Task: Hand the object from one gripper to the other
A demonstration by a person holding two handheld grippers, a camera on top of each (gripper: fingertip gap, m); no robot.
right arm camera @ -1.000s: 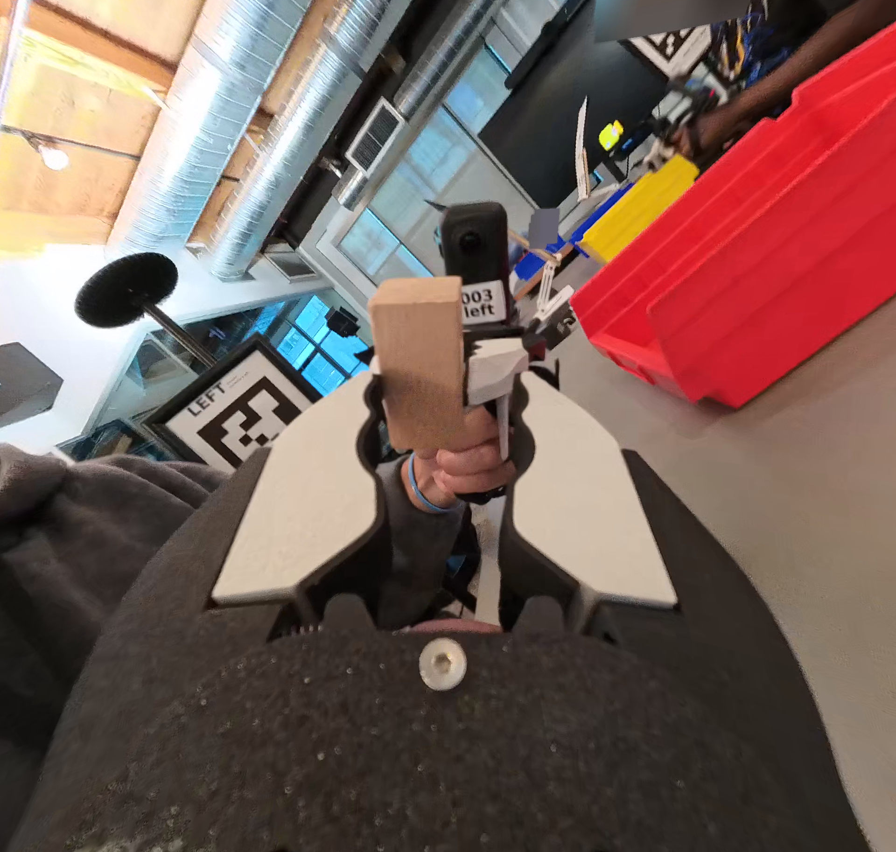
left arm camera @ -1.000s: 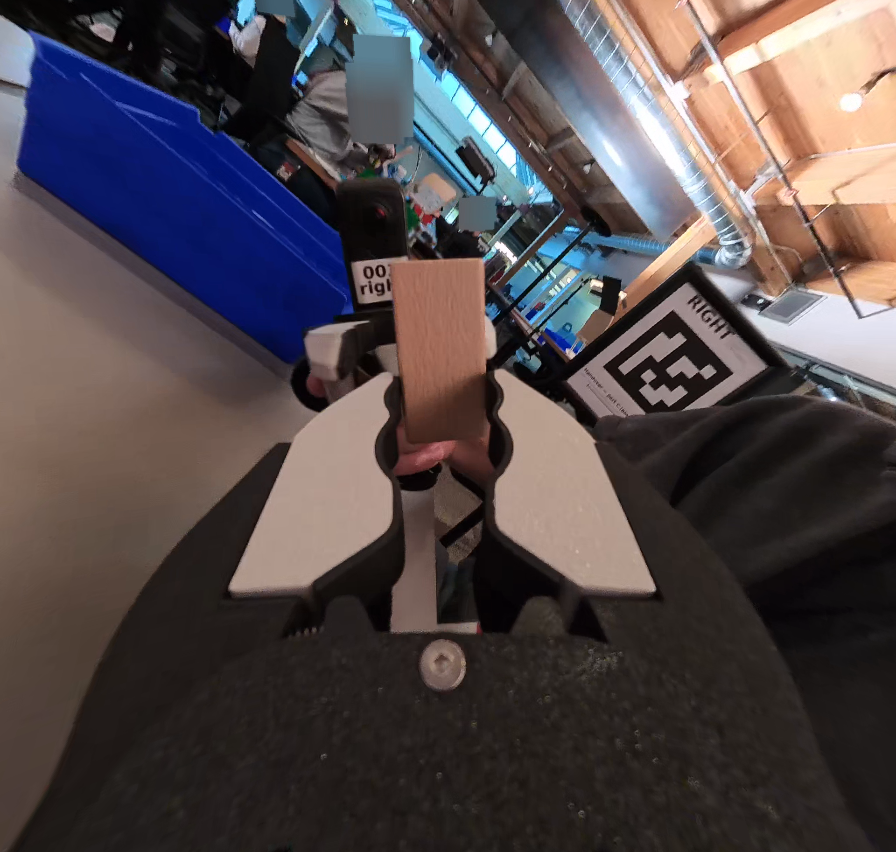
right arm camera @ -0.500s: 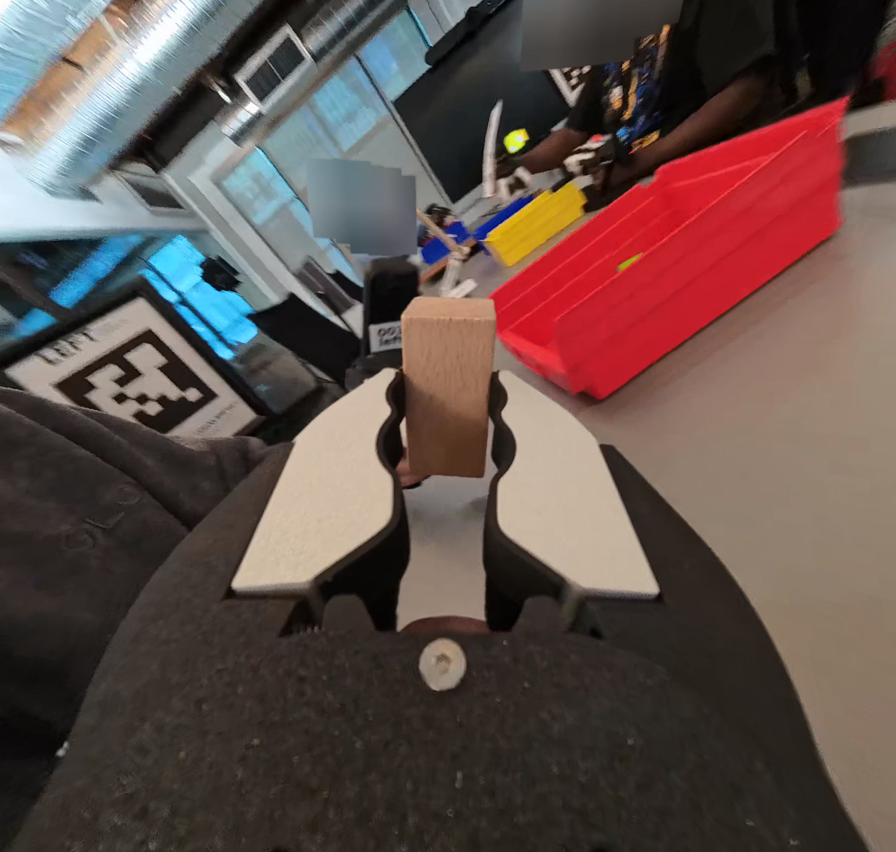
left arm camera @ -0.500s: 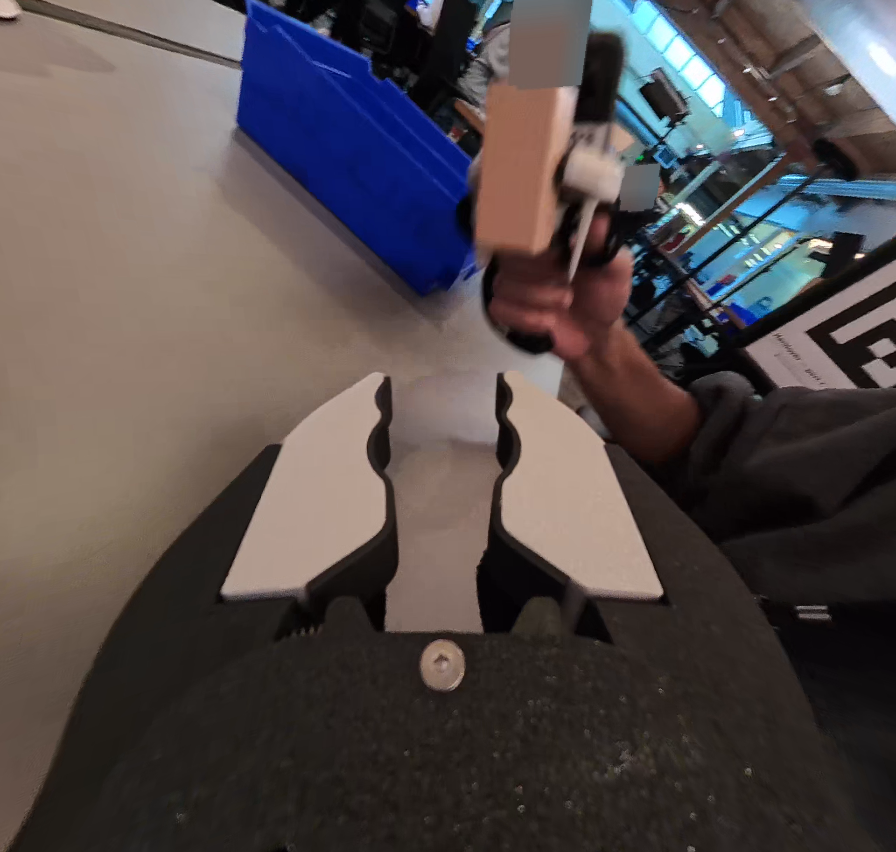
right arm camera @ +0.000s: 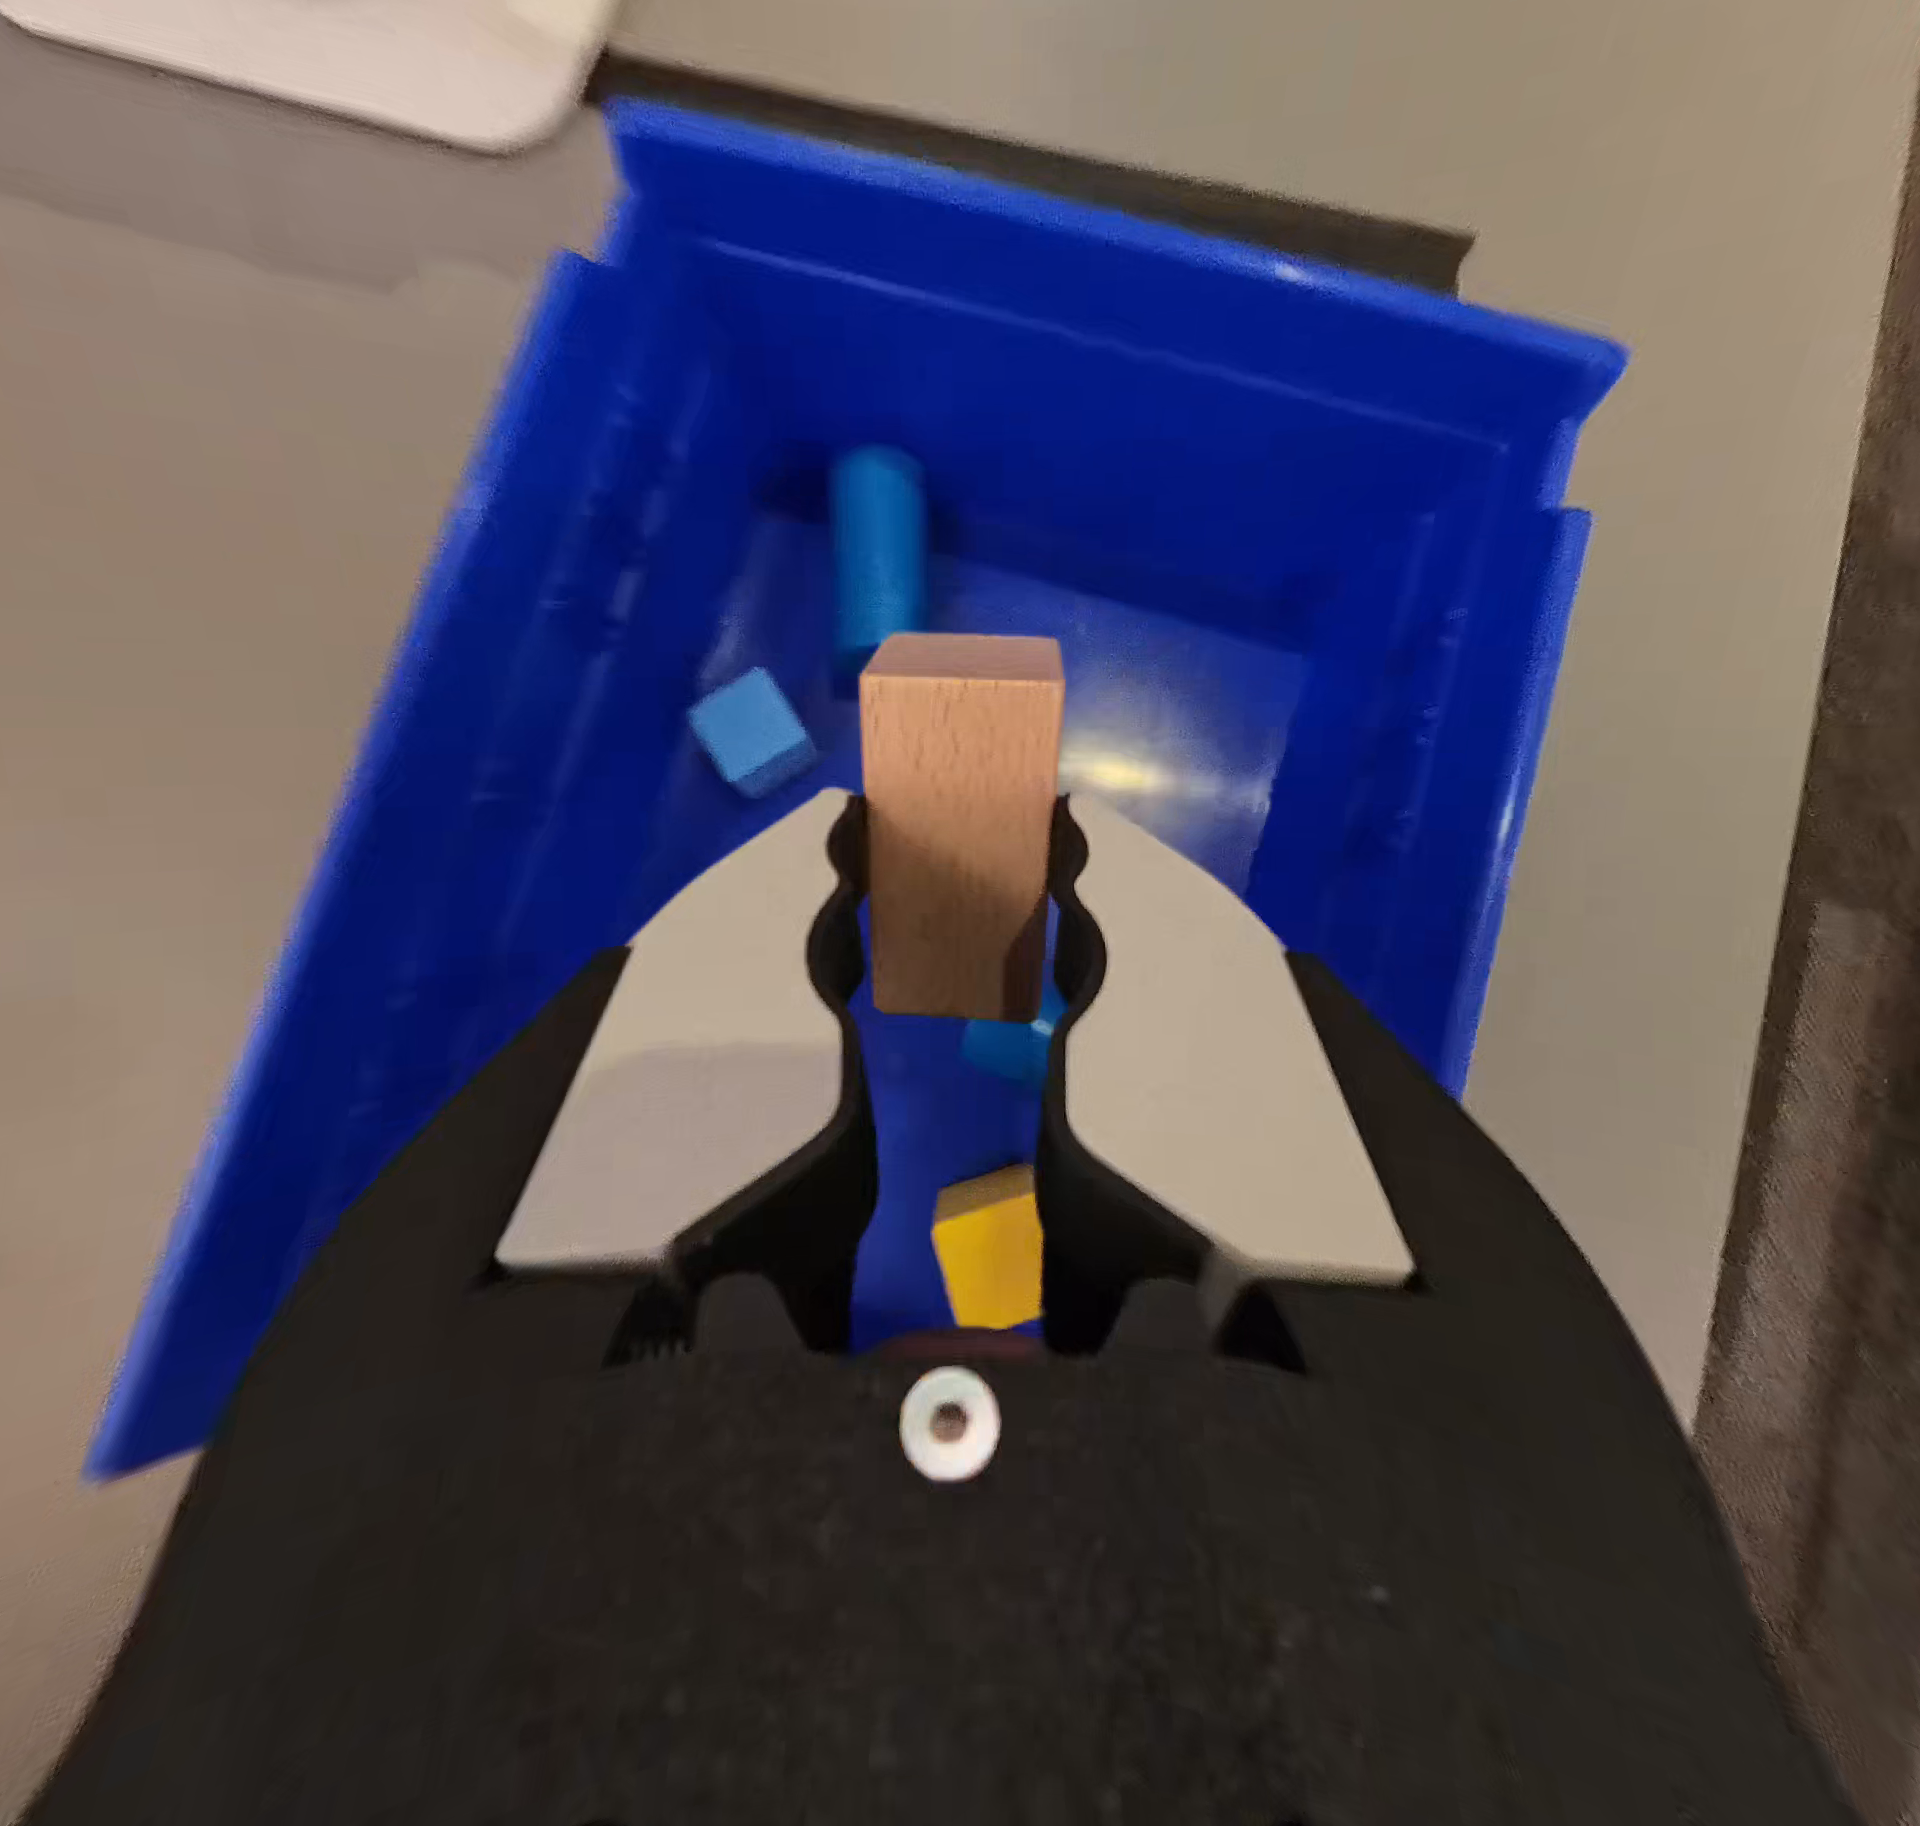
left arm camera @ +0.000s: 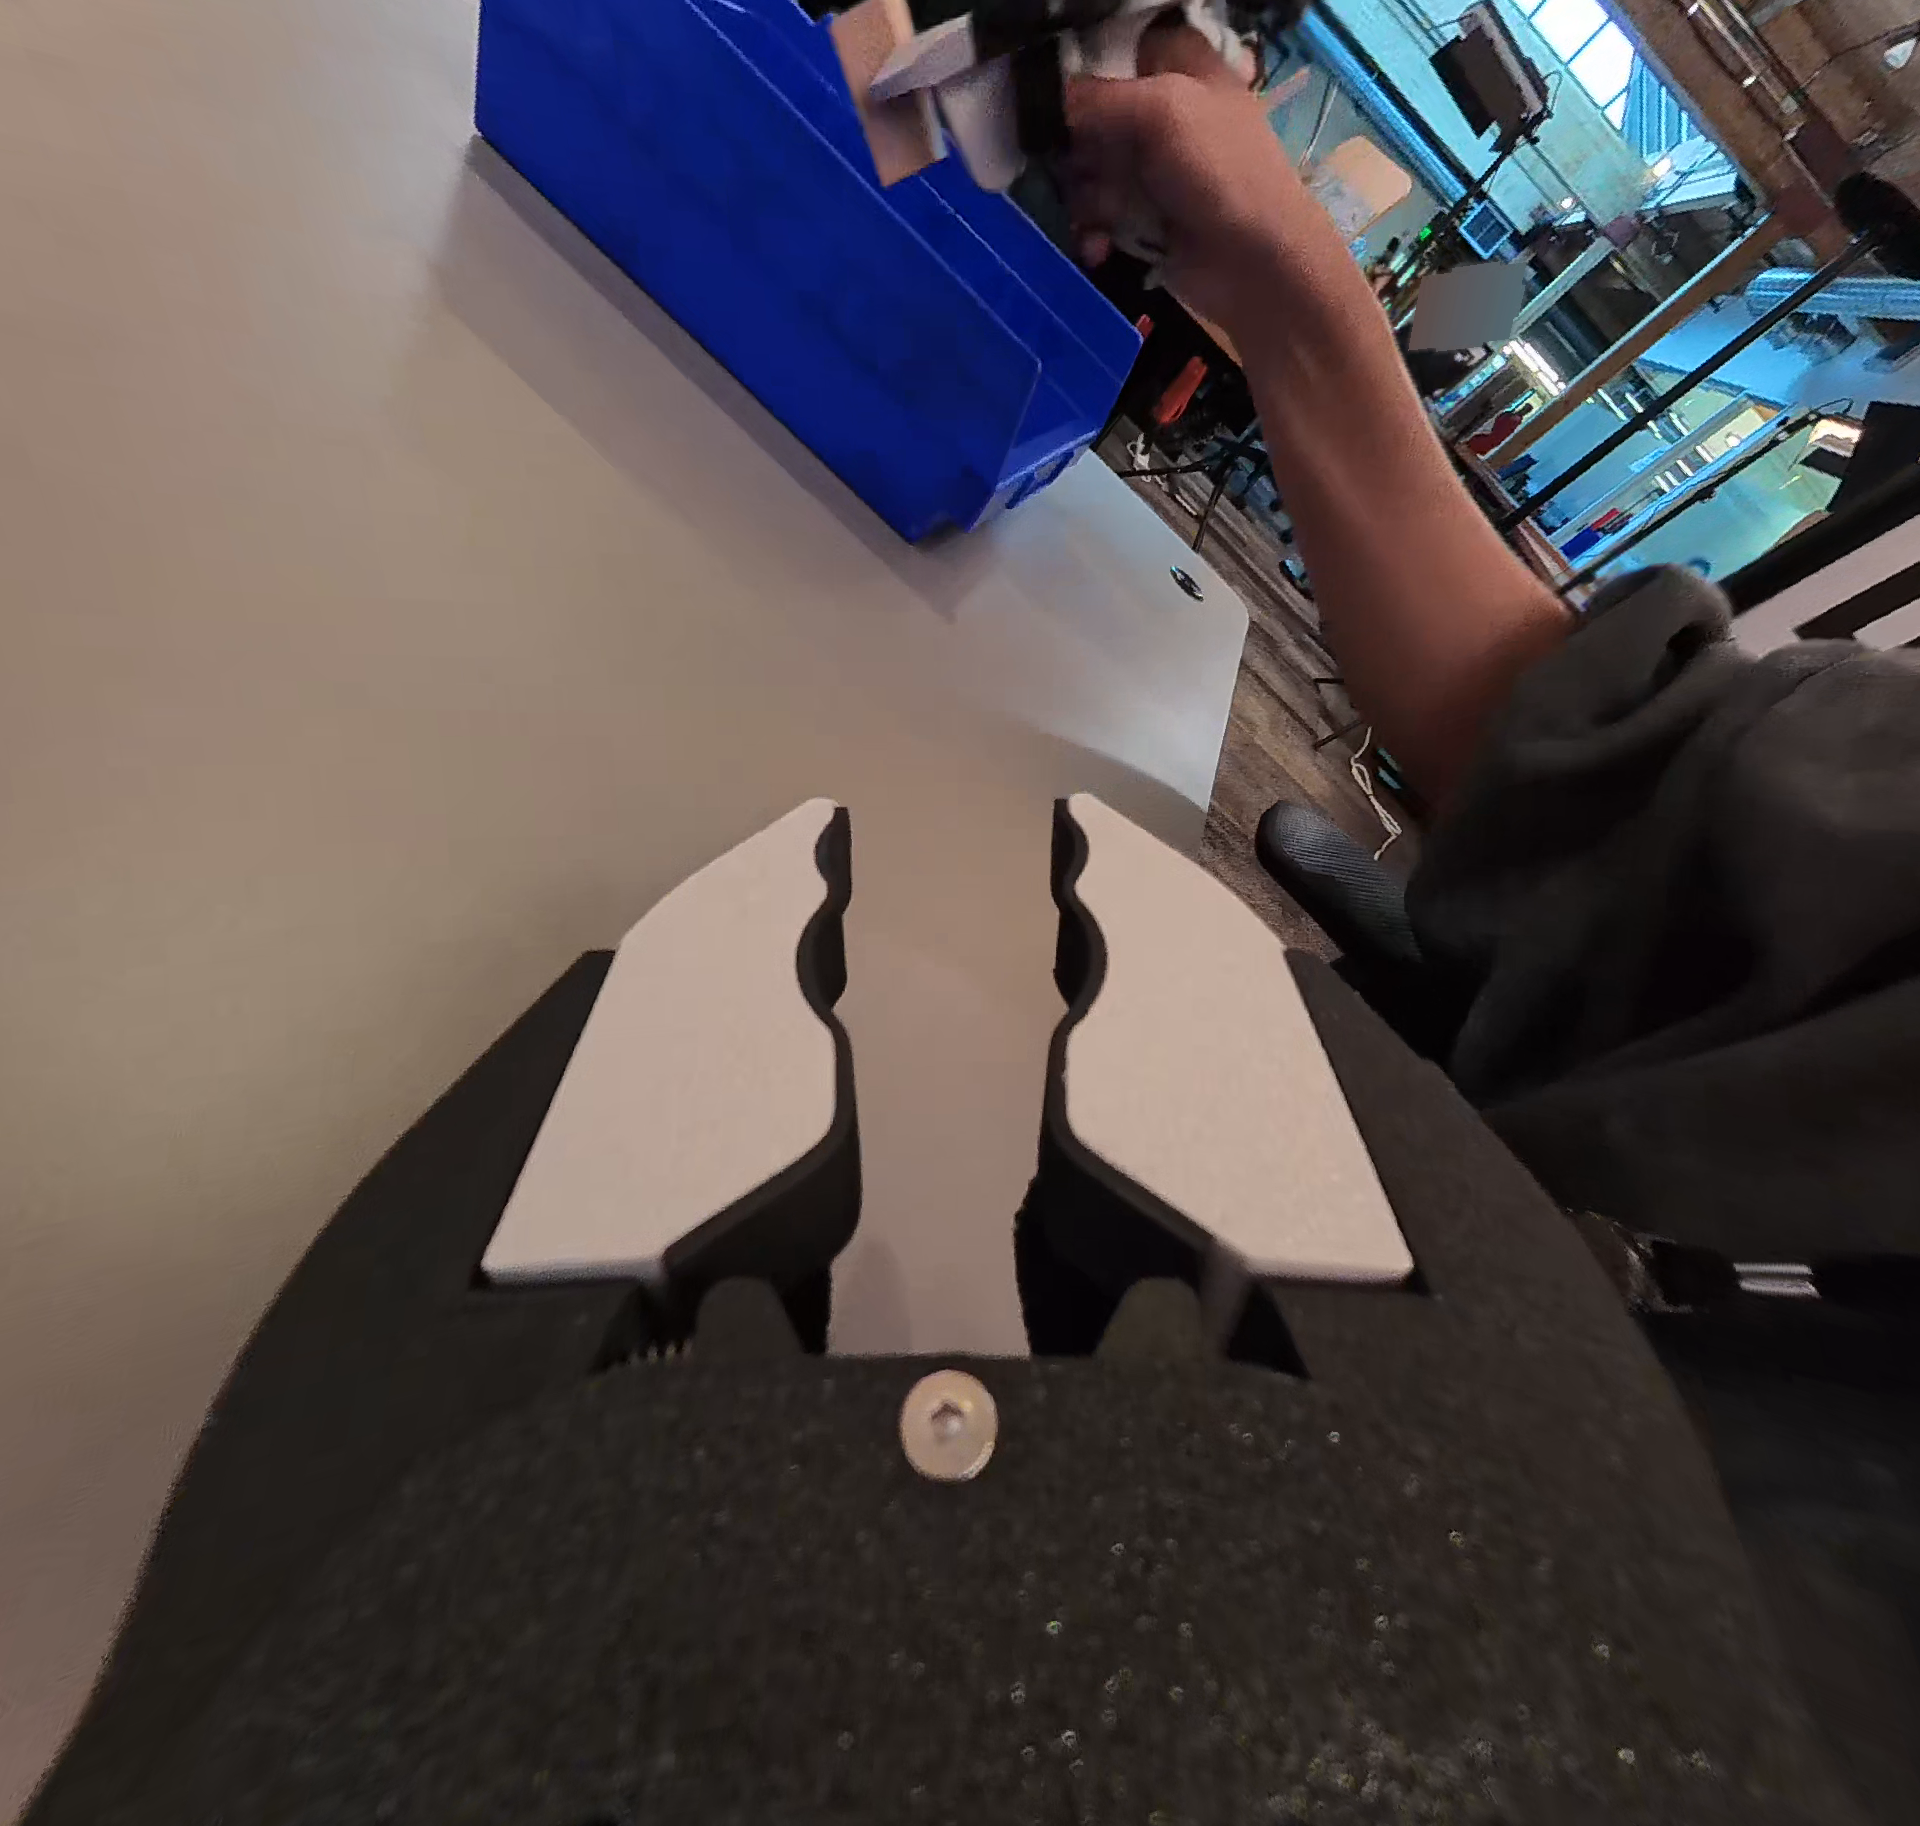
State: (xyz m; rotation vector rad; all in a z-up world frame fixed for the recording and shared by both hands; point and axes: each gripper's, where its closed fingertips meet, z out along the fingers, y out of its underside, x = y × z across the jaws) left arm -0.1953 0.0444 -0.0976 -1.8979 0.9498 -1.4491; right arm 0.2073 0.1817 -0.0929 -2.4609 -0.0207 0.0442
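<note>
A plain wooden block (right arm camera: 956, 820) is held between the jaws of my right gripper (right arm camera: 956, 820), which points down over the open blue bin (right arm camera: 1143, 405). In the left wrist view the same block (left arm camera: 883, 103) shows far off in the right gripper (left arm camera: 940, 98), held by a hand above the blue bin (left arm camera: 790, 249). My left gripper (left arm camera: 951, 820) is open and empty, low over the grey table (left arm camera: 260, 633), well away from the block.
The bin holds a blue cylinder (right arm camera: 878, 561), a blue cube (right arm camera: 750, 732), another blue piece (right arm camera: 1013, 1044) and a yellow block (right arm camera: 987, 1246). A white object (right arm camera: 312, 20) lies beyond the bin. The table's edge (left arm camera: 1221, 696) is to the right, with the person's dark sleeve (left arm camera: 1683, 924) there.
The left gripper let go of the block and drew back low over the table. The right gripper took the block and swung it over the blue bin, now pointing down.
</note>
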